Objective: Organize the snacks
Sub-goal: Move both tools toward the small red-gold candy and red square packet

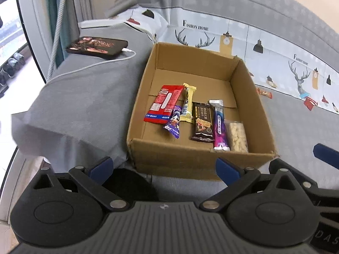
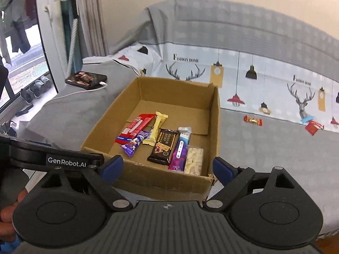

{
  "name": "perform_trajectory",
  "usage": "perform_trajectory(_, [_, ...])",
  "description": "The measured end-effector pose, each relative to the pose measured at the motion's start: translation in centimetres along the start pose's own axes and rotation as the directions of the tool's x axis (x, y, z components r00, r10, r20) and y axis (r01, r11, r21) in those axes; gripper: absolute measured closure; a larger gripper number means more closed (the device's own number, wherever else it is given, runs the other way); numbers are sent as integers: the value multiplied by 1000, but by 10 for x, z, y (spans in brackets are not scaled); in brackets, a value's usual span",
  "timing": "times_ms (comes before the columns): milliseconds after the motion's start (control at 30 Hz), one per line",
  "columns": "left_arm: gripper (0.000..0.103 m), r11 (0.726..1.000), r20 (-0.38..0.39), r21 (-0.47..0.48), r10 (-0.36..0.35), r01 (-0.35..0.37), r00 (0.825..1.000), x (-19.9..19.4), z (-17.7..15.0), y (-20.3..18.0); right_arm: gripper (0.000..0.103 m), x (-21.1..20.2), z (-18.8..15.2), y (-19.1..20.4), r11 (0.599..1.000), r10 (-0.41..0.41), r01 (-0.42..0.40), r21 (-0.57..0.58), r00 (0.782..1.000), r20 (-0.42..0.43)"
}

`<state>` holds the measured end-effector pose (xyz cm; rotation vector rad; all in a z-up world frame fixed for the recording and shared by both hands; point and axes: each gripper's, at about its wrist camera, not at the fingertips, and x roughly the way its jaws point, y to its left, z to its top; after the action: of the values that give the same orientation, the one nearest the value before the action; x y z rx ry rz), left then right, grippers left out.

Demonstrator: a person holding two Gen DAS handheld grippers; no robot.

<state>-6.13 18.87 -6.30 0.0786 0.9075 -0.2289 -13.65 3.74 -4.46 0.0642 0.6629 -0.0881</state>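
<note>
Both the left claw [image 1: 164, 166] and the right claw [image 2: 167, 167] hang released over the brown cardboard box [image 2: 152, 182], where six wrapped snacks lie.

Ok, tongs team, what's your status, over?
Both tongs, left and right, open, empty. Six snacks lined up in the cardboard box. One red candy waits outside on the sofa. Nothing blocking.

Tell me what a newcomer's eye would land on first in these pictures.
An open brown cardboard box on a grey bedspread draws the eye, with six snack packets lined up inside, a red wrapper leftmost. Beyond its right wall, a small red-and-gold candy lies alone on the cover. Both grippers hang open and empty in front.
</note>
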Motion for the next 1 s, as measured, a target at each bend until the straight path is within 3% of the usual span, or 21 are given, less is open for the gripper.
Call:
perform_trajectory(367, [0, 1000, 74, -9, -7, 7, 997, -39, -19, -4, 10, -46, -17, 2, 1000, 9, -7, -27, 996, 89])
perform_trajectory(1000, [0, 999, 121, 29, 10, -14, 993, -65, -31, -19, 9, -73, -33, -7, 1000, 22, -21, -10, 989, 148])
